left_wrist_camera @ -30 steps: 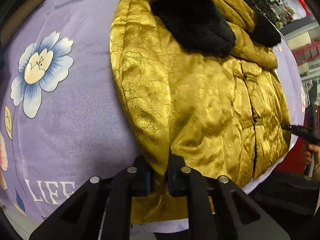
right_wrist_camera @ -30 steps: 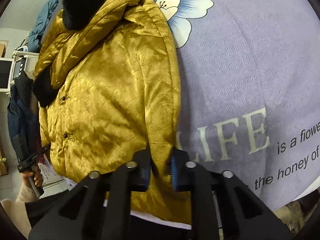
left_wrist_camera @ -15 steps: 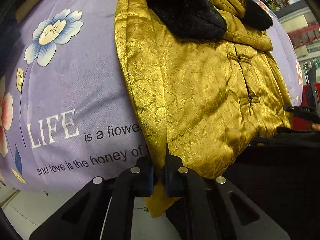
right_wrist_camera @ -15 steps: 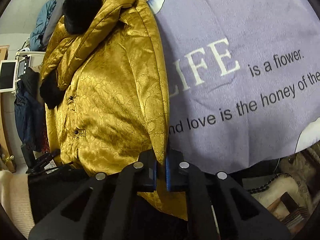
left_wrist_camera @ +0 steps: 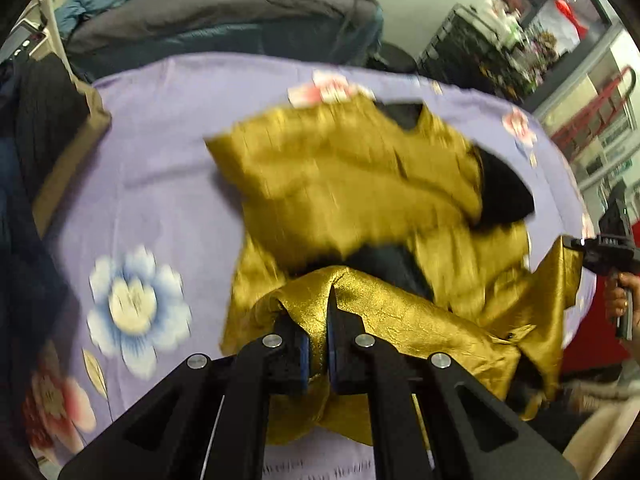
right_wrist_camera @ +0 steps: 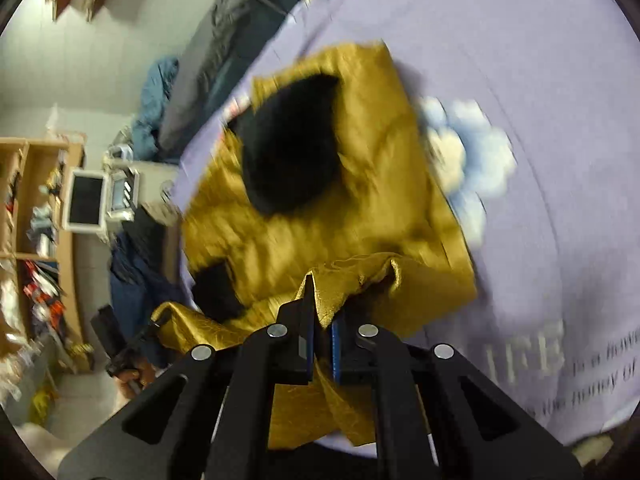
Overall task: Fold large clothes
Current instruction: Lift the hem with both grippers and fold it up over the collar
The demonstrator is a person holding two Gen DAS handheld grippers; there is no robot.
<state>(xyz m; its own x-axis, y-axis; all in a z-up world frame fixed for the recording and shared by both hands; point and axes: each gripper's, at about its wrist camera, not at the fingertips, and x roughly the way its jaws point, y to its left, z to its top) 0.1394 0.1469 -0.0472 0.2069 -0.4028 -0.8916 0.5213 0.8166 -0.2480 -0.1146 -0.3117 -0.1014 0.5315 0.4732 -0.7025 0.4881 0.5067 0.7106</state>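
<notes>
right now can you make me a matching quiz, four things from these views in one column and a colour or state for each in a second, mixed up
Things:
1. jacket
2. fur trim
3. sheet
4. left gripper

Colours or states:
a. purple with printed flowers
b. black
c. shut on gold cloth
d. shiny gold, hem lifted off the bed

Pairs: 1-d, 2-b, 3-a, 4-c
</notes>
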